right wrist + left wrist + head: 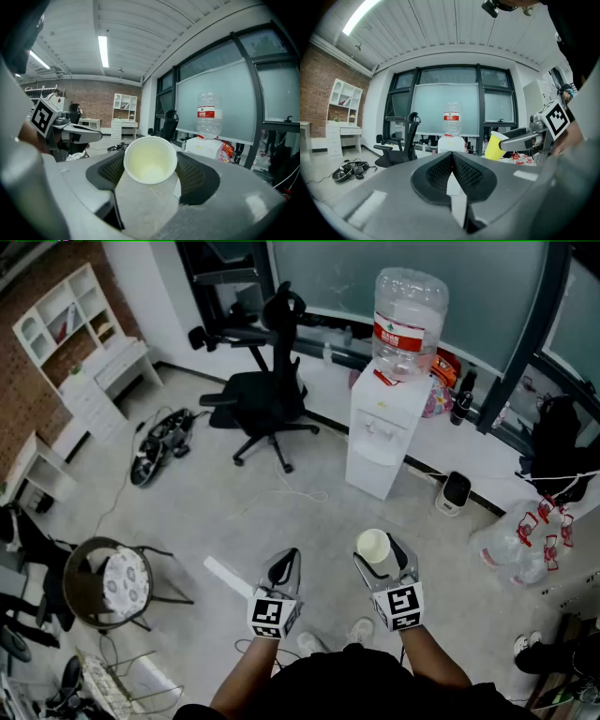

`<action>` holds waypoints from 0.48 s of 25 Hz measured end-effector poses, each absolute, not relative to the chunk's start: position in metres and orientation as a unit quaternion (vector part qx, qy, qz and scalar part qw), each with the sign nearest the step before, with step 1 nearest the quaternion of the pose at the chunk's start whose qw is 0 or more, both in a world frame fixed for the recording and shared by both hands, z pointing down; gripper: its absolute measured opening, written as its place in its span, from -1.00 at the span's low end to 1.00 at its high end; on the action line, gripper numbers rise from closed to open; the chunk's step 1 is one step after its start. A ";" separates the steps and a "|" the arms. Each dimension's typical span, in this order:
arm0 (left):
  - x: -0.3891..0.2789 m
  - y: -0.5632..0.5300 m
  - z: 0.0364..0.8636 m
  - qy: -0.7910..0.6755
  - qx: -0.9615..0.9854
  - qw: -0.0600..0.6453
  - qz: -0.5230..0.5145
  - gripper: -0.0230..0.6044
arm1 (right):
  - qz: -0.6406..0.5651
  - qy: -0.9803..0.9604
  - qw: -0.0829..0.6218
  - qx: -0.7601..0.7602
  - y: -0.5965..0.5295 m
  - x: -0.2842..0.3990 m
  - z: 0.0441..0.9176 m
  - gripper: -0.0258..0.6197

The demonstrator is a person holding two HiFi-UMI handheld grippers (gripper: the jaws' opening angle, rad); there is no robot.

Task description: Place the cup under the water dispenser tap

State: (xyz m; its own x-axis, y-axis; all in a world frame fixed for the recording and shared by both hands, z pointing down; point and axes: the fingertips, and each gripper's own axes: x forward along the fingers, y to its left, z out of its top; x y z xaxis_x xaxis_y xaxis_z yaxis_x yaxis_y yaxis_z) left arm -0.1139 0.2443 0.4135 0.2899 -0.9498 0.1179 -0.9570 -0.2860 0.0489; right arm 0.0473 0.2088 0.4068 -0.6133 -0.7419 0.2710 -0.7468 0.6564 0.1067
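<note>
My right gripper (378, 554) is shut on a yellow paper cup (373, 546), its jaws clasping the cup's sides. In the right gripper view the cup (150, 160) shows its pale empty inside between the black pads. In the left gripper view the cup (495, 145) shows at the right. My left gripper (284, 568) is shut and empty, its pads meeting at a seam (452, 161). The white water dispenser (382, 440), with a large clear bottle (407, 321) on top, stands across the floor ahead. Both grippers are held well short of the dispenser (451, 143).
A black office chair (265, 390) stands left of the dispenser. A round stool (111, 581) is at the lower left, with cables and headsets (161, 442) on the floor beyond. Plastic bags (525, 542) lie at the right. White shelving (77, 336) lines the brick wall.
</note>
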 end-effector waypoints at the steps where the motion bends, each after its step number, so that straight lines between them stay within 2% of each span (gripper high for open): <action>1: -0.116 0.244 0.413 -0.595 0.802 0.053 0.033 -0.87 | 0.009 -0.898 0.148 0.414 0.210 0.045 0.407 0.14; 12: -0.137 0.251 0.411 -0.580 0.813 0.046 0.029 -0.87 | 0.008 -0.900 0.122 0.419 0.224 0.018 0.401 0.16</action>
